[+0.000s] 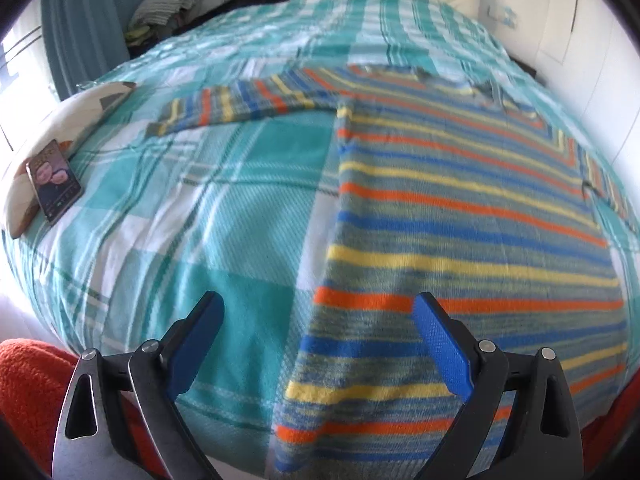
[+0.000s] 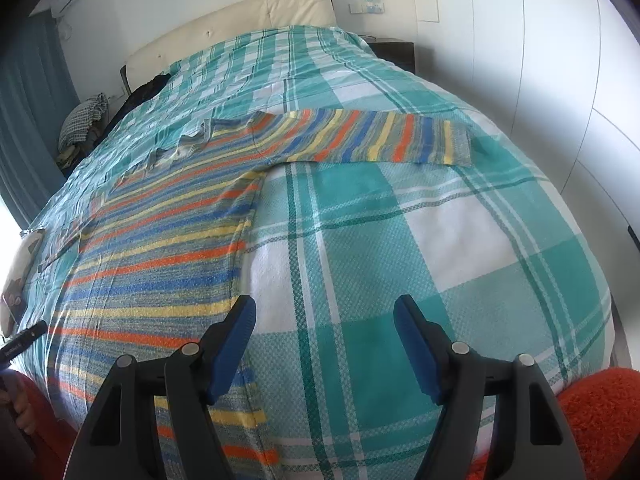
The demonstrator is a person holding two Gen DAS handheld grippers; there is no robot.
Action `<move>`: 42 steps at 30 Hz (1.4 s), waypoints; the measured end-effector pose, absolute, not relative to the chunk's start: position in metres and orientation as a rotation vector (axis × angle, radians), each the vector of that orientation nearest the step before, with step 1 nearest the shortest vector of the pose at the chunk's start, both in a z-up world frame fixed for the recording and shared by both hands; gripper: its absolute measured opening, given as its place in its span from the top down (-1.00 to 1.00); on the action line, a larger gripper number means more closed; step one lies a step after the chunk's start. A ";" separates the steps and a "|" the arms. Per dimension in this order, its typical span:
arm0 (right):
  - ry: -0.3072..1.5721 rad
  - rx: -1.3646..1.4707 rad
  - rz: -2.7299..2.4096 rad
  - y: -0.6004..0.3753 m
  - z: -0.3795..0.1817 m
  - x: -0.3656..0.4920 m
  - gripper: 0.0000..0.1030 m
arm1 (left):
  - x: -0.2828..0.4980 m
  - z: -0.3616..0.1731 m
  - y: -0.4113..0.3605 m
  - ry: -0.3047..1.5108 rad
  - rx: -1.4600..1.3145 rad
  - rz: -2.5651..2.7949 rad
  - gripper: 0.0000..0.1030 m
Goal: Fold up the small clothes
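Striped knit in blue, orange and yellow: a sweater [image 1: 460, 208] lies flat on the bed [image 1: 240, 208], over a teal-and-white plaid cover, both sleeves spread out sideways, hem at the near edge. Left gripper [image 1: 318, 316] hovers above the sweater's left hem edge, fingers [image 1: 440, 344] spread wide, holding nothing. Right gripper [image 2: 324, 320] hovers beside the sweater's right edge over bare cover, fingers [image 2: 232, 348] likewise apart and empty. A phone [image 1: 54, 178] leans on a pillow [image 1: 60, 120] at the bed's left side.
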State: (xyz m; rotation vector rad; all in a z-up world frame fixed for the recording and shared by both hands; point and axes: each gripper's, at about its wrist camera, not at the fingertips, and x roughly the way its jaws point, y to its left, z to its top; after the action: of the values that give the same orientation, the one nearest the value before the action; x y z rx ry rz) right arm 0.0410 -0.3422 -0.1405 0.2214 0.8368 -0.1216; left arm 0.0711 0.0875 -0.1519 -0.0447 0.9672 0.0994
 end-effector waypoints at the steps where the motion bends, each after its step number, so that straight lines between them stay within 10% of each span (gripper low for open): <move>1: 0.842 0.226 -0.120 -0.343 -0.142 0.041 -0.39 | 0.072 -0.155 0.085 0.979 -0.034 0.096 -0.87; 42: 0.939 0.339 -0.158 -0.362 -0.169 0.047 -0.39 | 0.082 -0.187 0.086 1.118 -0.049 0.037 -0.99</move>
State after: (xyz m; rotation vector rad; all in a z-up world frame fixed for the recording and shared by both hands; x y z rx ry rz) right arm 0.0466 -0.3624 -0.1687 0.3391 0.9389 -0.1584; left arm 0.0821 0.0863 -0.1866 -0.0488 1.1181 0.0365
